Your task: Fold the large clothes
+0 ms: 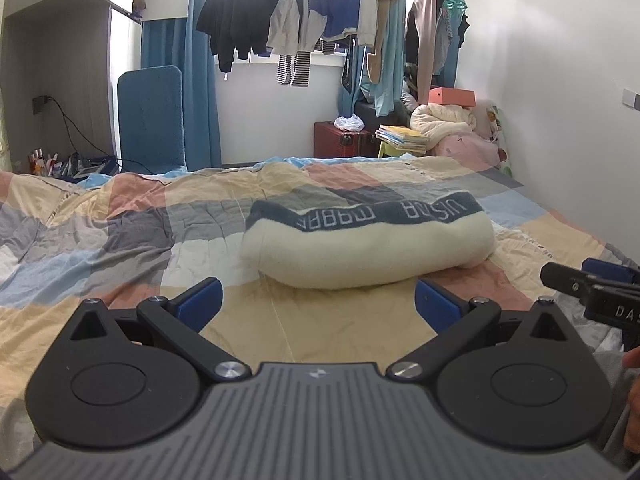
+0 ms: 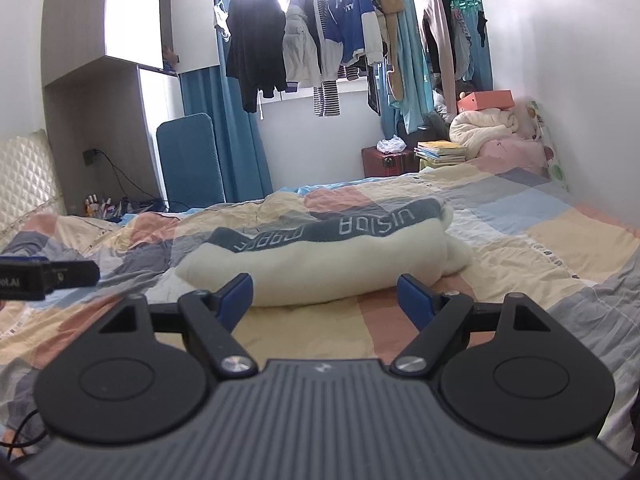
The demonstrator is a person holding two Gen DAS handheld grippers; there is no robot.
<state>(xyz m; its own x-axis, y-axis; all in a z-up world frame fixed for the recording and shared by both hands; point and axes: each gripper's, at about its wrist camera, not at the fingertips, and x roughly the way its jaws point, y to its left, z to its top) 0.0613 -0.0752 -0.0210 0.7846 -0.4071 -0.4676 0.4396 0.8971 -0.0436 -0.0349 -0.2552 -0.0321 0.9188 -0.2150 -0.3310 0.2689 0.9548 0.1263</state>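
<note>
Bed (image 1: 100, 240): filled the lower scene in both views, covered by a wrinkled patchwork quilt of peach, cream, grey and pale blue squares.

Hanging clothes (image 1: 304, 16): a row of dark, white and blue garments hung before the bright window, between blue curtains (image 1: 200, 80).

Folded garment (image 1: 368, 240): a large cream fleece piece with a grey-blue band of pale lettering lay in a thick folded bundle on the quilt near the middle of the bed, just ahead of both grippers; in the right wrist view (image 2: 320, 264) its near edge appeared behind the finger pads, and contact could not be told.

Left gripper (image 1: 318, 300): jaws stood wide apart over bare quilt, nothing between them; the bundle's near edge lay just beyond the blue pads (image 1: 202, 300).

Right gripper (image 2: 325, 298): jaws stood wide apart, gripping nothing; its tip also showed at the right edge of the left wrist view (image 1: 592, 284).

Blue panel (image 1: 150, 118): stood upright beyond the bed's far left side.

Bedding heap (image 1: 452, 124): cream and pink bundles lay against the right wall, an orange box (image 1: 452, 96) on top.

Red case (image 1: 340, 140): stood beyond the far edge of the bed, a crumpled white bag on it.

Books (image 1: 402, 136): a small stack sat beside the case.
</note>
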